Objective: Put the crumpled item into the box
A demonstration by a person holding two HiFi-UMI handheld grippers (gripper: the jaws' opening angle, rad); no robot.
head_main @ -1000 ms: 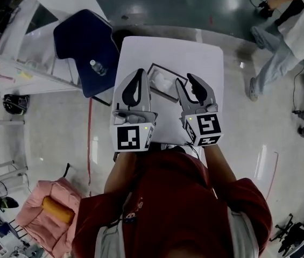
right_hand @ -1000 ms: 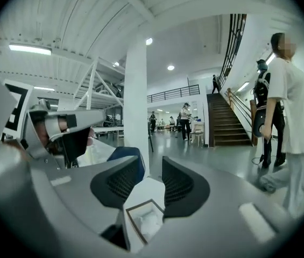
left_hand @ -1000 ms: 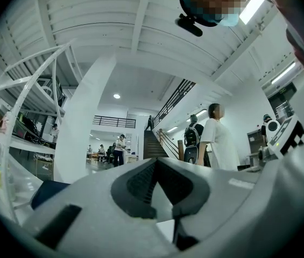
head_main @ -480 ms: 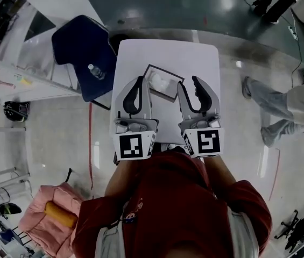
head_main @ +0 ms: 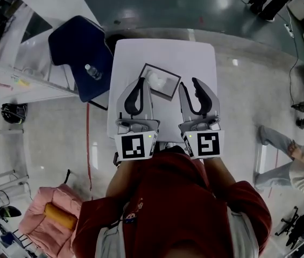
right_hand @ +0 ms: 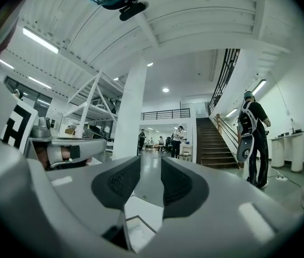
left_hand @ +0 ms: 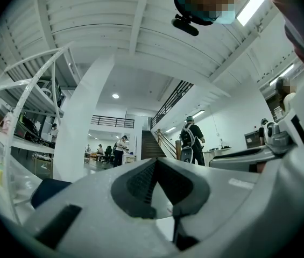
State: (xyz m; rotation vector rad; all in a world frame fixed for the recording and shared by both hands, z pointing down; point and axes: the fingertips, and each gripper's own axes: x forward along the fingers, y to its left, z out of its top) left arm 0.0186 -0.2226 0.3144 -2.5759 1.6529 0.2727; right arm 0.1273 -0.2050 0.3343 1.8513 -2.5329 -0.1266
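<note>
Tabletop [head_main: 165,52]: white and squarish, standing on a grey glossy floor.
Box [head_main: 164,72]: shallow, dark-rimmed and open at the top. It sits askew on the near half of the tabletop, just ahead of the tips of both tools.
Crumpled item [head_main: 160,81]: white, lying inside the box. Neither tool touches it.
Left tool [left_hand: 154,163]: the jaw tips are together with nothing between the pads. It is held over the near left part of the tabletop, beside the box's left corner, and has hold of nothing.
Right tool [right_hand: 150,160]: the jaws are apart with a clear gap, having just been closing a little. The gap is empty and nothing is gripped. In the right gripper view, part of the box shows low under the gap.
Attitude: both tools lie side by side, pointing roughly level away from the person, with the marker cubes nearest the body.
Chair [head_main: 79,42]: dark blue, just left of the tabletop.
Bottle [head_main: 91,71]: clear, lying on the chair seat.
Person [head_main: 168,198]: wears a red top and holds one tool in each hand.
</note>
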